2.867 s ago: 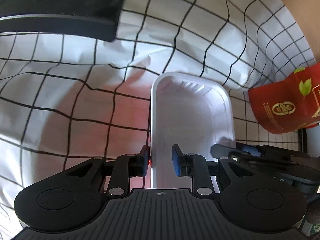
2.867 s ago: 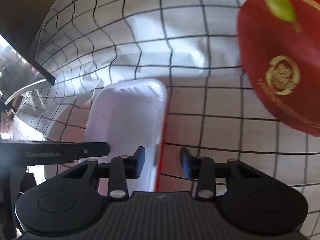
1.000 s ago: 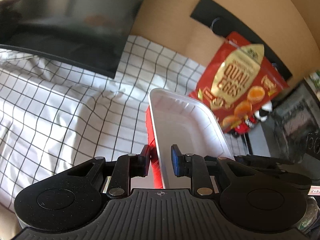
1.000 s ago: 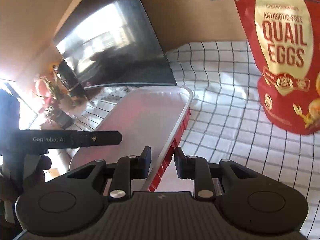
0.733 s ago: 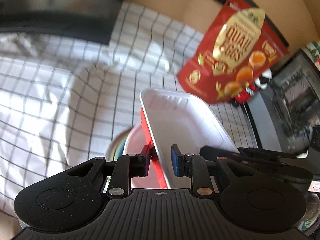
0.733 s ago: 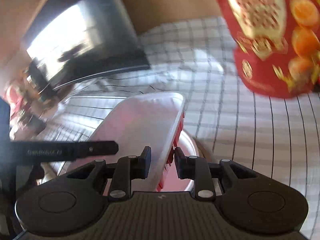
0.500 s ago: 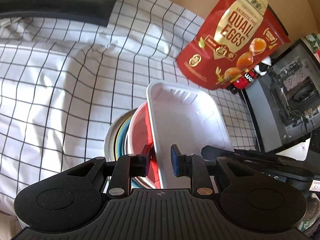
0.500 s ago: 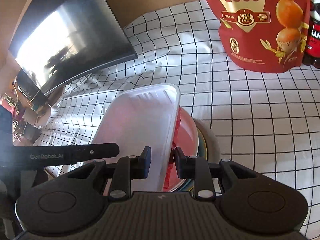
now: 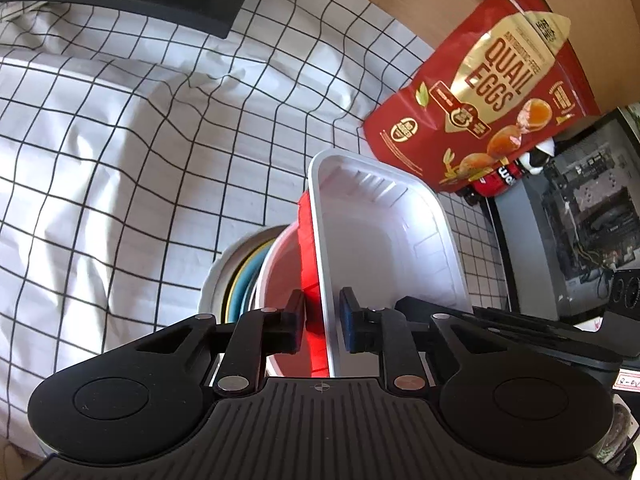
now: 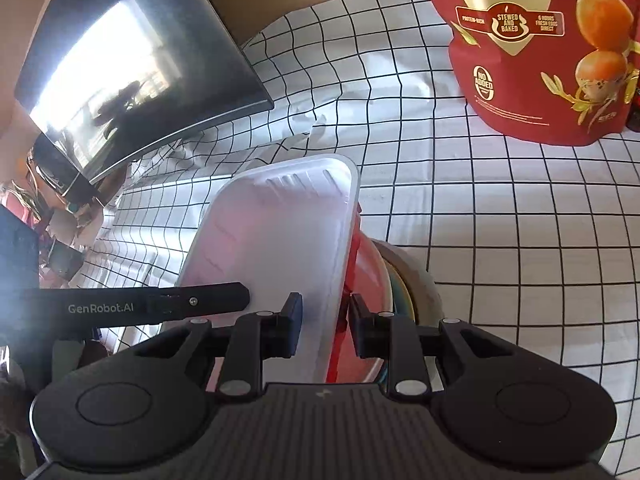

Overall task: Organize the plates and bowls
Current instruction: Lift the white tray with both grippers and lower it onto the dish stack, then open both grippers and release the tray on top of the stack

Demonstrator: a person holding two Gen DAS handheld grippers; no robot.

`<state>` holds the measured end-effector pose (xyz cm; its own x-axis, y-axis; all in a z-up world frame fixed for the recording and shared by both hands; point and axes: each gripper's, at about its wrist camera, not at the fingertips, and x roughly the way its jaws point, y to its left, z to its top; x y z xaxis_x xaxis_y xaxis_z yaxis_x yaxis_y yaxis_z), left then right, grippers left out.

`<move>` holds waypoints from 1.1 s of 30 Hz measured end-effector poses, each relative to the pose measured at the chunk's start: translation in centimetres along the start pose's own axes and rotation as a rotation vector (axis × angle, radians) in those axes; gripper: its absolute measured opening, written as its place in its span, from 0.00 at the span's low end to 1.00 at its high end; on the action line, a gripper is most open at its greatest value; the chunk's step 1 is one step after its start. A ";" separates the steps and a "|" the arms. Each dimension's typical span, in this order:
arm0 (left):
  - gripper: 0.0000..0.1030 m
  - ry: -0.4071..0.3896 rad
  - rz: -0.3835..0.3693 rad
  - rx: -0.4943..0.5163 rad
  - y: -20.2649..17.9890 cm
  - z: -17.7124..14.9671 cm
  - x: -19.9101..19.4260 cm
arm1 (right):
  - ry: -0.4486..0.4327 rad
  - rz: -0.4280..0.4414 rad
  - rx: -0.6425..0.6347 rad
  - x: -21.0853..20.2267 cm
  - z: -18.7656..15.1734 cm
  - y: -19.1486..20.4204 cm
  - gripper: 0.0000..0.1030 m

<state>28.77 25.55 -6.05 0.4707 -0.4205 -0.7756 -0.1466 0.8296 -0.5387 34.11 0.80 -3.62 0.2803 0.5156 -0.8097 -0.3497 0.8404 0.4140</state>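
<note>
A white rectangular tray (image 9: 380, 248) with a red outer wall hangs tilted between both grippers, just over a stack of round dishes. In that stack a red bowl (image 9: 280, 272) sits on top, with teal and yellow rims and a white plate (image 9: 218, 280) below. My left gripper (image 9: 322, 320) grips the tray's left long wall, its jaws still closing on it. On the opposite long wall my right gripper (image 10: 326, 320) is shut on the tray (image 10: 280, 232). The red bowl (image 10: 368, 272) and the stack (image 10: 420, 280) show just right of the tray there.
A wrinkled white cloth (image 9: 120, 152) with a black grid covers the table. A red quail eggs bag (image 9: 492, 92) (image 10: 540, 48) stands behind the stack. A black monitor (image 10: 132, 64) leans at the back left. A computer case (image 9: 580, 220) stands at the right.
Both grippers have come down with the tray and tipped further downward. The stack of dishes has come into view under the tray, and the tray now sits close above the red bowl.
</note>
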 end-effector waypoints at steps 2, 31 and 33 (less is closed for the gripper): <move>0.20 0.003 -0.004 -0.003 0.2 0.2 0.0 | -0.001 0.004 0.000 0.1 0.2 0.0 0.24; 0.22 0.016 0.024 0.067 0.0 1.6 -2.1 | -0.064 -0.006 0.000 -1.6 -0.3 -0.2 0.24; 0.22 0.026 0.005 0.069 -0.3 1.7 -1.7 | -0.065 -0.004 -0.005 -1.6 -0.2 0.0 0.24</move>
<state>29.47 26.64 -4.02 0.4473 -0.4253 -0.7868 -0.0879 0.8545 -0.5119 33.50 -0.11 -2.39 0.3392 0.5223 -0.7824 -0.3529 0.8416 0.4088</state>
